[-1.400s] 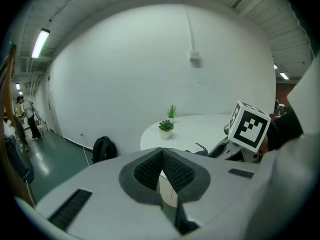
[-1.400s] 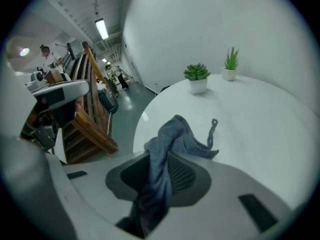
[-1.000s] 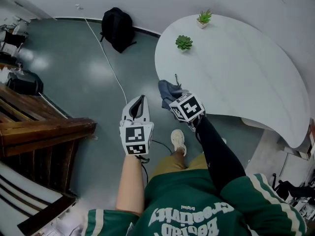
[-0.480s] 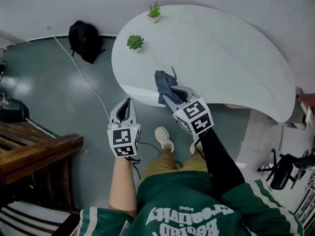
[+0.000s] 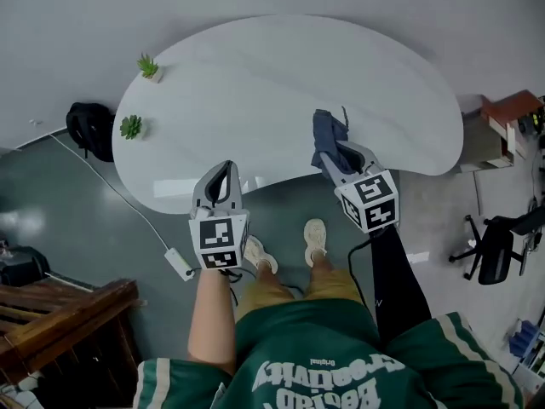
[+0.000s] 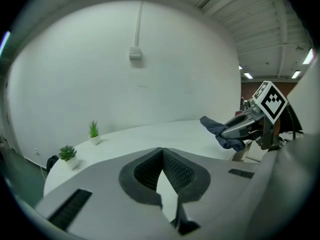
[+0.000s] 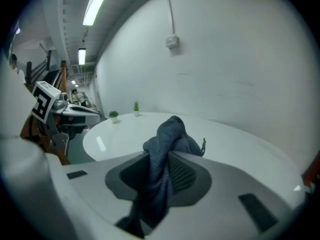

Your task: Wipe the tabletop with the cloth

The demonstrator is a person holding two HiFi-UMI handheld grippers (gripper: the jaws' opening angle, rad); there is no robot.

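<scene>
Cloth [image 5: 327, 137], dark blue and bunched, is pinched in the right gripper [image 5: 334, 156] over the near edge of the white surface [image 5: 255, 75]; whether it touches cannot be told. The left gripper [image 5: 223, 173] hangs pressed together, empty.

Green sweatshirt [image 5: 289, 337] with white lettering, black right sleeve [image 5: 396, 281], tan trousers [image 5: 281, 290], cream shoes [image 5: 315, 239]

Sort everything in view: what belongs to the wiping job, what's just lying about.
Job: blue-grey cloth, clamped in the right hand-held gripper; white curved tabletop.
Lying about: two small potted green plants; black backpack on the floor; black office chair.
</scene>
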